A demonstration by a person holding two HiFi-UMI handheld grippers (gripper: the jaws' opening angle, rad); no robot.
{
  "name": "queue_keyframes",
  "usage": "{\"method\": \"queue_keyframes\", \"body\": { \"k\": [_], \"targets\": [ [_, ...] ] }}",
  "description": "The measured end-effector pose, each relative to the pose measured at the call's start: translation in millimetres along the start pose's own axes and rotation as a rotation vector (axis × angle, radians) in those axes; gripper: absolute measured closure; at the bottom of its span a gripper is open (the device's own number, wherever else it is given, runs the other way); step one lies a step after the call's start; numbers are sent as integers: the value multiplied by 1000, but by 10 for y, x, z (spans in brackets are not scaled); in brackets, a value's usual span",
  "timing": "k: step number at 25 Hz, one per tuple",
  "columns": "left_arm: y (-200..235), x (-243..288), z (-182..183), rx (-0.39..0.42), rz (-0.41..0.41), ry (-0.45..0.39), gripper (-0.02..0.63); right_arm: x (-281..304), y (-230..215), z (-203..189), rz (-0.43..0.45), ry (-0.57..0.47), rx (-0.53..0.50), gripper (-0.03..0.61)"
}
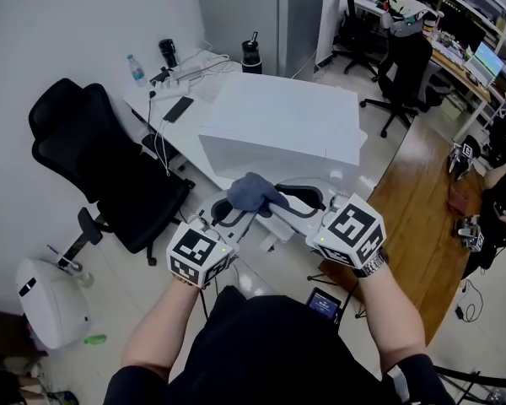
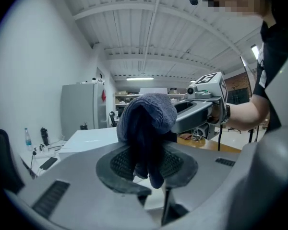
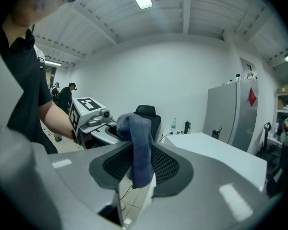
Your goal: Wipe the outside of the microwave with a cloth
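A grey-blue cloth (image 1: 255, 194) hangs bunched between my two grippers, just in front of the white box-shaped microwave (image 1: 278, 129) on its white table. My left gripper (image 1: 234, 212) comes in from the lower left and its pads are shut on the cloth (image 2: 149, 119). From the right, my right gripper (image 1: 280, 202) also grips it, and a fold of the cloth (image 3: 137, 138) hangs down between its pads. Each gripper shows in the other's view. The microwave (image 3: 216, 150) lies a short way beyond the jaws.
A black office chair (image 1: 101, 159) stands left of the table. A phone (image 1: 178, 109), cables and bottles lie on the table's far left end. A white device (image 1: 46, 302) sits on the floor at lower left. A steel fridge (image 2: 79, 107) stands behind.
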State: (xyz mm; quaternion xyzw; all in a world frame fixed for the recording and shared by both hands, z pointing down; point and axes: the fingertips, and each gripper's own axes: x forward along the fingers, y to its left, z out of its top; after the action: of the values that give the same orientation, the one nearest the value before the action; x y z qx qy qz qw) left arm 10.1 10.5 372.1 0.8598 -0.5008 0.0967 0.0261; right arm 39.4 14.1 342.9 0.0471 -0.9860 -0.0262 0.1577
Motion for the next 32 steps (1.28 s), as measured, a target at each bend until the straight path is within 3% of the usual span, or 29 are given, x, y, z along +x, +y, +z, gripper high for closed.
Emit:
{"method": "queue_keyframes", "body": {
  "k": [3,6,15,23,32],
  "targets": [
    [265,-116,-84,-27,84,9,514,105,-80,-3,-42,-2,1,482],
    [545,-218,-197,-47,159,25,515,217,-187,17,-106,-6,-4,577],
    [1542,-407,-669,-107,318,98,515,610,-670,179,-242,-57,37,577],
    [2324,-250,-1167,-108,355,195,515,1043,-1223,294,-348,-82,73,577],
    [2879,155,-1643,-70,294,313,515,1536,-1734,402,-408,-91,98,577]
  ]
}}
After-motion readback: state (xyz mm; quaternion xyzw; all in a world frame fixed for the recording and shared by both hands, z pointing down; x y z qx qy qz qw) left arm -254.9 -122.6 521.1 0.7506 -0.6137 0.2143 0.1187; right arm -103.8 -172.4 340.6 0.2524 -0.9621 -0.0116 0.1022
